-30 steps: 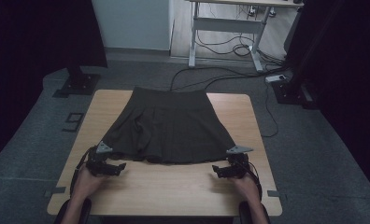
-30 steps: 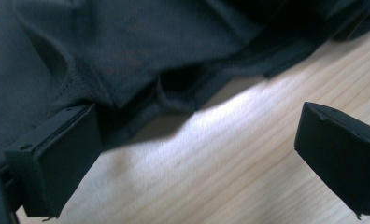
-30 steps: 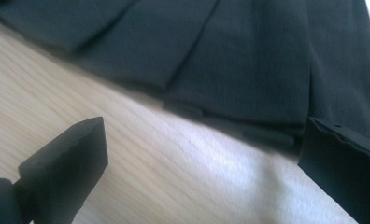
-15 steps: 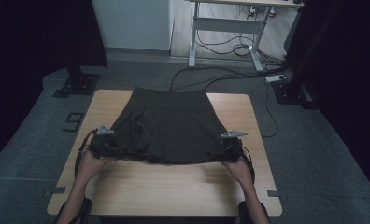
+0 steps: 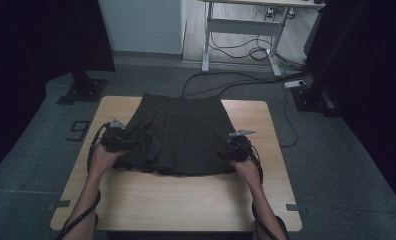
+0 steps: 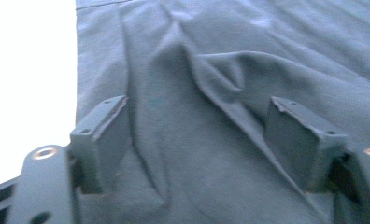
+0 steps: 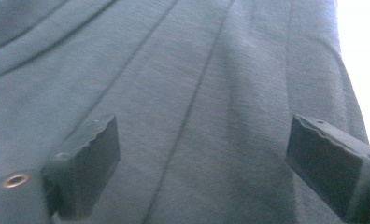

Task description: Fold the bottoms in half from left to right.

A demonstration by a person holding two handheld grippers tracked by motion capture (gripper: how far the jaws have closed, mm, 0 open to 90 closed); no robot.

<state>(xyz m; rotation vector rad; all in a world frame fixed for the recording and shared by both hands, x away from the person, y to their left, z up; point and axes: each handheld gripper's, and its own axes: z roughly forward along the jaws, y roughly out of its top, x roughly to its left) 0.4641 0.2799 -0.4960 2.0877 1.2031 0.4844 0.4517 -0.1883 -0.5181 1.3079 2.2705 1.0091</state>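
Note:
A dark pleated skirt (image 5: pixel 181 132) lies flat on the wooden table (image 5: pixel 186 200), waistband at the far side and hem toward me. My left gripper (image 5: pixel 130 145) rests on the skirt's left edge. Its jaws have just been closing, and in the left gripper view (image 6: pixel 195 107) they still stand apart around a raised fold of the skirt (image 6: pixel 267 46). My right gripper (image 5: pixel 225 154) lies on the skirt's right edge. Its jaws have just been closing a little. In the right gripper view (image 7: pixel 204 126) they are wide apart over the flat pleats (image 7: pixel 174 56), with cloth between them and no pinch.
Bare table top stretches from the hem to the near edge. On the grey floor behind the table are a white desk frame (image 5: pixel 241 30), loose cables (image 5: pixel 226 80) and a black stand base (image 5: pixel 83 92). Dark curtains close both sides.
Both hands have moved away from me, from beside the hem corners up onto the skirt's left and right edges. The cloth near the left gripper has bunched slightly.

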